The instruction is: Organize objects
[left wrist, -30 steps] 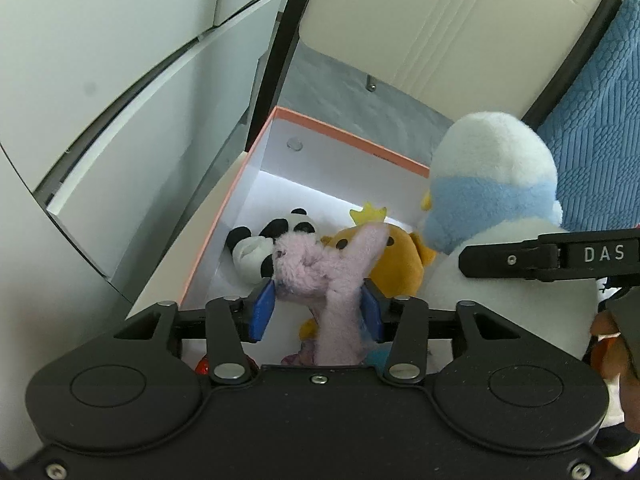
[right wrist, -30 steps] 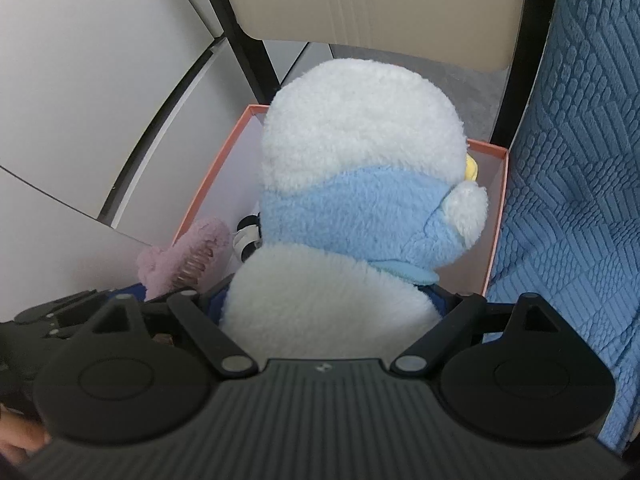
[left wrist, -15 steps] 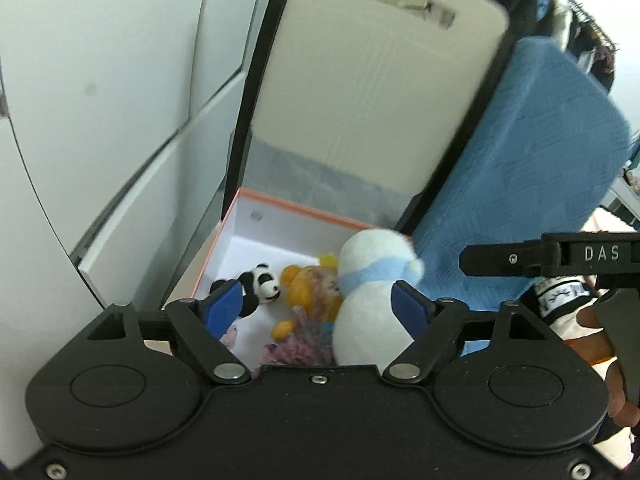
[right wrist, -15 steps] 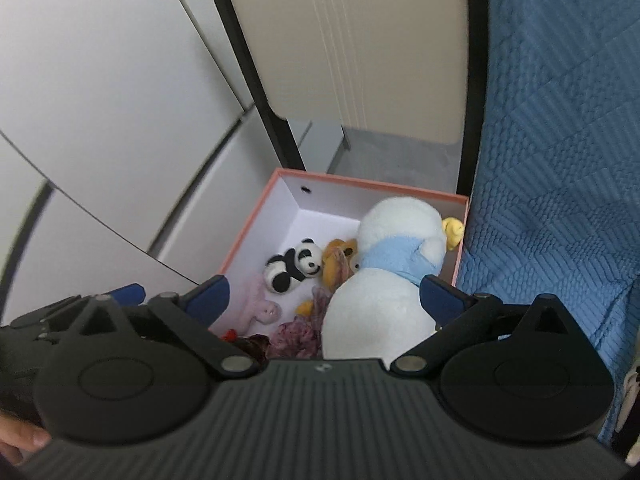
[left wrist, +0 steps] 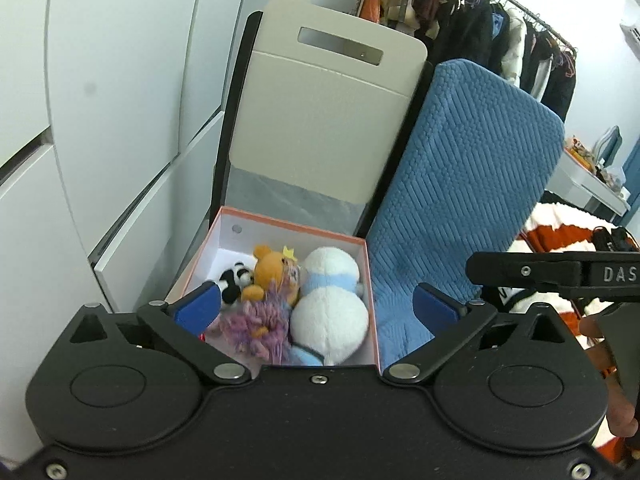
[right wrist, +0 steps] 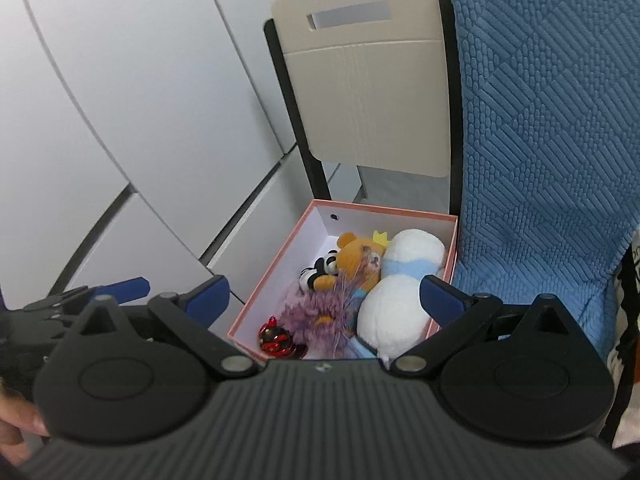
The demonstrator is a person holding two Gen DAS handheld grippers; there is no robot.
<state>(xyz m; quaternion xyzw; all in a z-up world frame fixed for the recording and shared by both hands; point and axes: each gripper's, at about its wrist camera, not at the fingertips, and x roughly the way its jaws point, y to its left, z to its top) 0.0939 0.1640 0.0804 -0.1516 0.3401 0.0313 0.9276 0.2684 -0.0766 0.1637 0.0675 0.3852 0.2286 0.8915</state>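
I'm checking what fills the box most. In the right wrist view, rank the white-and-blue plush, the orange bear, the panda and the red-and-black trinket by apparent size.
1. white-and-blue plush
2. orange bear
3 and 4. panda and red-and-black trinket look about alike; the trinket lies nearer the camera, so I won't rank them.

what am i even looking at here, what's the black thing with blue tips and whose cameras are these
These are two hand-held grabbers, one in each of a person's hands, each with a camera looking along its two fingers. One picture is from the left gripper, the other from the right gripper. Both are open and hold nothing. Below them sits an orange-edged box of soft toys: a white and blue plush, an orange bear, a small panda and a purple fuzzy toy. A blue cushion stands beside the box.
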